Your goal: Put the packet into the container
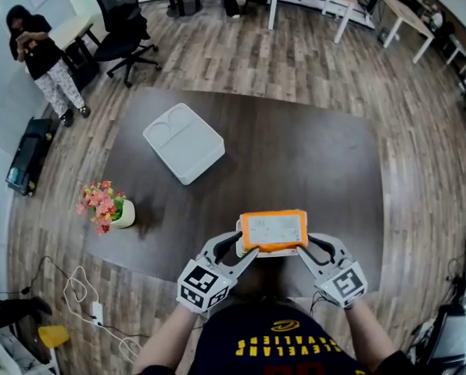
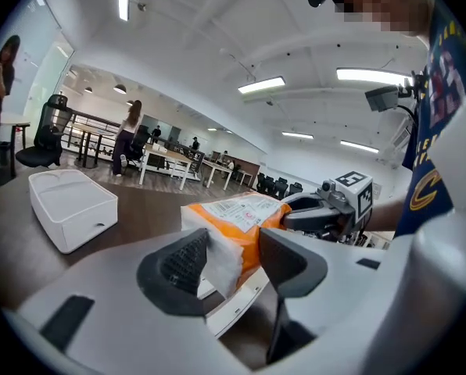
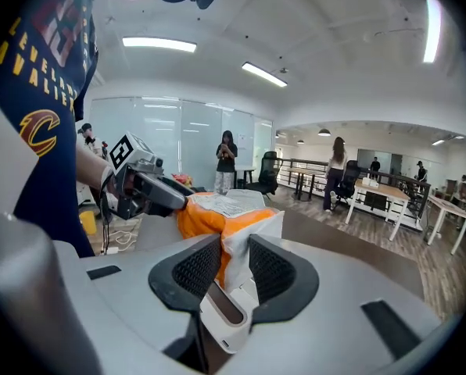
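An orange packet (image 1: pixel 274 230) with a white printed label hangs level between my two grippers, just over the table's near edge. My left gripper (image 1: pixel 247 250) is shut on its white left end (image 2: pixel 217 260), and my right gripper (image 1: pixel 306 246) is shut on its right end (image 3: pixel 234 244). Directly under the packet lies a white container, of which only a rim (image 1: pixel 238 237) shows; the same rim (image 2: pixel 241 295) appears below the left gripper's jaws. The rest of the container is hidden by the packet.
A second white tray-like box (image 1: pixel 184 142) sits on the dark table (image 1: pixel 311 155) at the far left. A small pot of flowers (image 1: pixel 106 205) stands at the table's left edge. An office chair (image 1: pixel 123 22) and a person (image 1: pixel 41 53) are beyond the table.
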`<state>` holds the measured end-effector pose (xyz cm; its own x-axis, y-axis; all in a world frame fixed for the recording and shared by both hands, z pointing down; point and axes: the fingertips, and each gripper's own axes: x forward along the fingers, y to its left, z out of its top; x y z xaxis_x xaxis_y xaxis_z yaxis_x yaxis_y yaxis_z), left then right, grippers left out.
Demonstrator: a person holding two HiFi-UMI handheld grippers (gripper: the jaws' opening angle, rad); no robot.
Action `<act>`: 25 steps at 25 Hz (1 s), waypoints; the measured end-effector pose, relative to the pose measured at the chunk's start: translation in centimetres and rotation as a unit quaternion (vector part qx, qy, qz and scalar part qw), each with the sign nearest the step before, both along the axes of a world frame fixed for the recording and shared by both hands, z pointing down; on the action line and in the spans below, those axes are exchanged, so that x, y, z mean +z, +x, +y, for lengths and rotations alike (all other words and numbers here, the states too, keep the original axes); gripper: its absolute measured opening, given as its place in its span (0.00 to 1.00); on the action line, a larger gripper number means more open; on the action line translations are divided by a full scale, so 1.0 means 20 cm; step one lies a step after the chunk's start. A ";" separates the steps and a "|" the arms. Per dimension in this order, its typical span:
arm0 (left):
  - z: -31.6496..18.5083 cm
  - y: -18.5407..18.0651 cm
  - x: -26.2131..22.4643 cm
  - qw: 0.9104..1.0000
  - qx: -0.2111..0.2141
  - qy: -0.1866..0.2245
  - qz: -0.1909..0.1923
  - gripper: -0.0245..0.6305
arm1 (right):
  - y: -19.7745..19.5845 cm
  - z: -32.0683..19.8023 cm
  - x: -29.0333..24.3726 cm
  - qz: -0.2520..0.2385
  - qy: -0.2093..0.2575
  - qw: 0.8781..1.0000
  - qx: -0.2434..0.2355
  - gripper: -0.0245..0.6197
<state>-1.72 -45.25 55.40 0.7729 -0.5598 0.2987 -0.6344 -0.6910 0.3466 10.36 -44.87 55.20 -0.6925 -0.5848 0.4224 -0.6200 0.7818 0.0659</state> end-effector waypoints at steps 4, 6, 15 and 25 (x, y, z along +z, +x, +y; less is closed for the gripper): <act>0.01 0.03 0.13 0.999 0.027 -0.008 -0.028 0.36 | 0.03 0.01 0.14 0.035 -0.013 0.999 0.011 0.20; 0.01 0.05 0.18 0.999 0.037 -0.017 -0.036 0.36 | 0.04 0.02 0.19 0.044 -0.022 0.999 0.016 0.20; -0.01 0.05 0.26 0.997 0.030 -0.032 -0.059 0.36 | 0.05 0.03 0.36 0.053 -0.055 0.997 0.007 0.20; 0.03 0.08 0.37 0.995 0.023 -0.054 -0.084 0.35 | 0.08 0.05 0.50 0.075 -0.070 0.995 -0.008 0.20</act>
<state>-0.14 -44.62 62.71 0.7308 -0.4833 0.4820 -0.6586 -0.6850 0.3116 11.87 -43.96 65.22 -0.6235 -0.5022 0.5992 -0.5992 0.7993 0.0464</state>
